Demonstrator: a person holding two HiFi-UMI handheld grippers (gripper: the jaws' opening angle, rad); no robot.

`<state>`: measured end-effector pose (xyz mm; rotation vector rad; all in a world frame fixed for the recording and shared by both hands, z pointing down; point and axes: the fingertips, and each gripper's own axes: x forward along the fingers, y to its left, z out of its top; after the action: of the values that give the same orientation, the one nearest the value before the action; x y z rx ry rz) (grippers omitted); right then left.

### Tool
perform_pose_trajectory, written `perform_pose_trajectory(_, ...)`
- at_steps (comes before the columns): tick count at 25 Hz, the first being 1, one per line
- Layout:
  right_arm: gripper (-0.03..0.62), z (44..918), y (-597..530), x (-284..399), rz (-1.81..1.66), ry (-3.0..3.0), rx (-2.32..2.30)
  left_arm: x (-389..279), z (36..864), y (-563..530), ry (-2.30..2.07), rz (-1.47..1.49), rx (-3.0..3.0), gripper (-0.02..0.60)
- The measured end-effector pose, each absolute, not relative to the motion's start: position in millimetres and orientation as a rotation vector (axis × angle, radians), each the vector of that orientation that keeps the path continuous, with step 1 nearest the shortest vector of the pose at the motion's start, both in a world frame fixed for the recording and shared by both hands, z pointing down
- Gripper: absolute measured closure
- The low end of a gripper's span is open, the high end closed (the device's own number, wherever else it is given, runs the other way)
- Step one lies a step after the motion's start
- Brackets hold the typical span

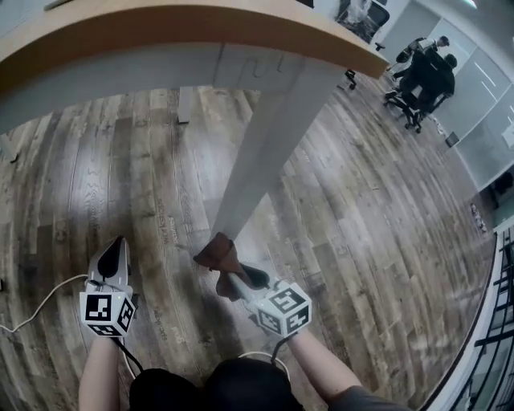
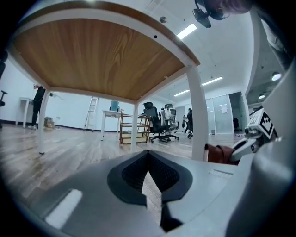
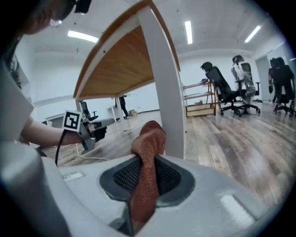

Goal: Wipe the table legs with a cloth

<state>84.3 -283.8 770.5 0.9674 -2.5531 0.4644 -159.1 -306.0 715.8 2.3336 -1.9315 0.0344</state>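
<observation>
A white table leg slants down from the wooden table top to the floor. My right gripper is shut on a brown cloth, and the cloth is pressed against the foot of that leg. In the right gripper view the brown cloth stands up between the jaws, touching the white table leg. My left gripper hovers low over the floor to the left of the leg, shut and holding nothing. From the left gripper view the leg and the cloth show at the right.
Wood-plank floor lies all around. Office chairs stand far right at the back; a white cable trails left of my left gripper. Other table legs, a ladder and a shelf stand in the distance.
</observation>
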Motion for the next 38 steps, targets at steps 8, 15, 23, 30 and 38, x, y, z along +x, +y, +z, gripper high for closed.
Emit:
perform_pose_trajectory(8, 0.528, 541, -311, 111, -0.001, -2.866, 1.286, -123, 579, -320, -1.911, 0.017, 2.566, 0.561)
perform_pose_trajectory(15, 0.528, 415, -327, 107, -0.265, -3.005, 1.372, -84, 484, -327, -1.883, -0.172, 2.653, 0.561)
perform_pose_trajectory(23, 0.528, 439, -329, 89, -0.253, -2.995, 1.341, -51, 457, -334, -1.892, -0.272, 2.724, 0.561)
perform_pose_trajectory(30, 0.528, 519, -335, 92, -0.141, -2.888, 1.373, -13, 525, -351, -1.806, -0.26, 2.719, 0.561)
perform_pose_trajectory(38, 0.528, 642, -334, 113, -0.019, -2.676, 1.444, 27, 646, -348, -1.74, -0.165, 2.69, 0.561)
